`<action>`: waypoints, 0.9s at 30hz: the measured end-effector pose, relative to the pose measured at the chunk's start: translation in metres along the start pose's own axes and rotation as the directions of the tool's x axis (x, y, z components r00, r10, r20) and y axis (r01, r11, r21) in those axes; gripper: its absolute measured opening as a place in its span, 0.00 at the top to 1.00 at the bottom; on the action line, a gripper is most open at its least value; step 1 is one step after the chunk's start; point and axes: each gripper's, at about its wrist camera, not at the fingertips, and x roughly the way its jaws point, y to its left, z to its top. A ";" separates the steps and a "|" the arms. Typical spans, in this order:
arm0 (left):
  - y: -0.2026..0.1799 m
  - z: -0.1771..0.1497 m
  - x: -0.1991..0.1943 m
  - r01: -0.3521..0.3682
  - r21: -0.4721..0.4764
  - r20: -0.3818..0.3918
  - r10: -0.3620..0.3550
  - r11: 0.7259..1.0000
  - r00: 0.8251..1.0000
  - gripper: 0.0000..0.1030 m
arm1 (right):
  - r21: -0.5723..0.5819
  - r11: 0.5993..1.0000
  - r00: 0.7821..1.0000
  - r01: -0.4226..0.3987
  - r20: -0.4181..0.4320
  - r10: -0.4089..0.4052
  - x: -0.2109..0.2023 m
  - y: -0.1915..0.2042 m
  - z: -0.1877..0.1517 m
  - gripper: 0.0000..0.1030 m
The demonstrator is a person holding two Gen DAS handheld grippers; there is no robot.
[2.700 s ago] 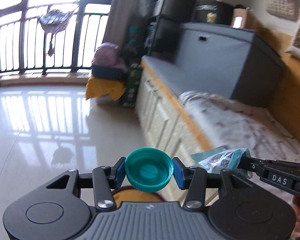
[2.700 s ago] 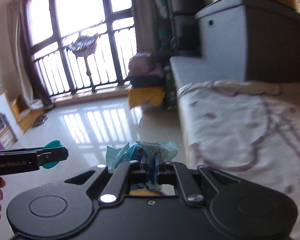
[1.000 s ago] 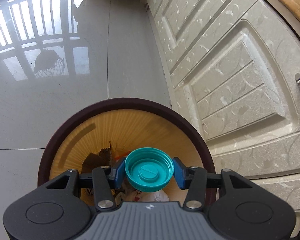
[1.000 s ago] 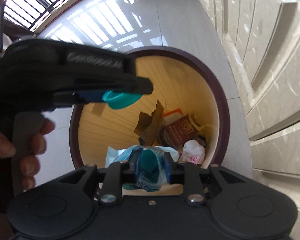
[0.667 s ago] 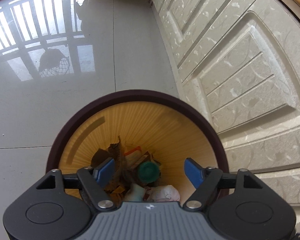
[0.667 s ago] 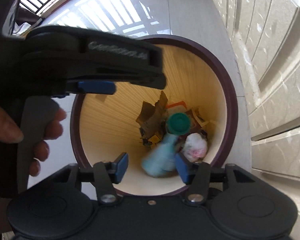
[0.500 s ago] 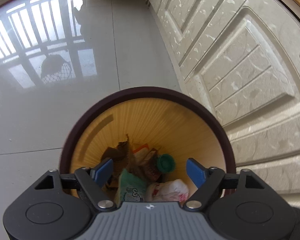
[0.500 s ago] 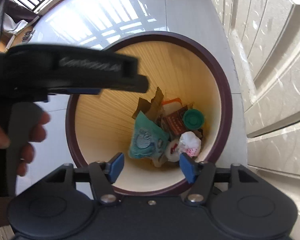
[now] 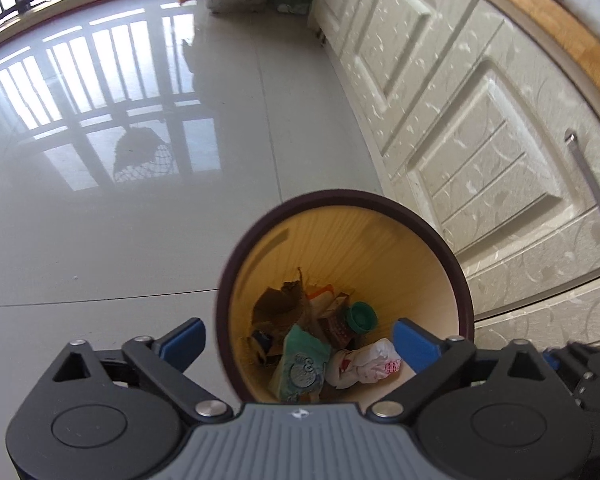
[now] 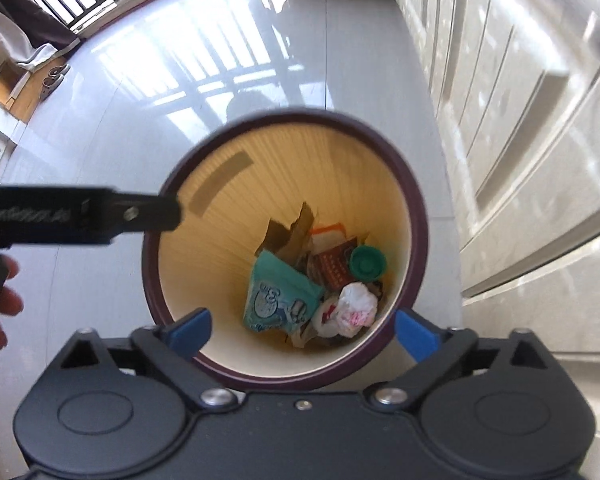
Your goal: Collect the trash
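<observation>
Both grippers, left [image 9: 296, 338] & right [image 10: 302, 330], fingers opening wide, empty; cap [image 10: 367, 263] & wrapper [image 10: 278, 296] in bin [image 10: 418, 216]. Lift clear w/o clipping rim.

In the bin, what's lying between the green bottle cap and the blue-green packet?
A reddish-brown printed wrapper lies between the green cap and the blue-green packet, at the bottom of the bin. The right wrist view shows it best.

Bin [image 10: 414, 204] on floor [image 9: 100, 240] beside cabinets [image 9: 480, 140]; cap [image 10: 367, 263] right of packet [image 10: 278, 300] inside.
</observation>
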 end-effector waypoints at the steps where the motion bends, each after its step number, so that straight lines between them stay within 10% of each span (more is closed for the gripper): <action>1: 0.002 -0.001 -0.007 -0.005 -0.007 0.003 0.005 1.000 1.000 0.00 | -0.005 1.000 1.000 0.010 0.013 -0.010 -0.005 0.002 0.001 0.00; 27: -0.042 -0.050 -0.241 -0.127 -0.100 0.231 0.147 0.987 0.962 0.00 | -0.121 0.988 0.961 0.101 0.270 -0.065 -0.245 0.041 -0.009 0.00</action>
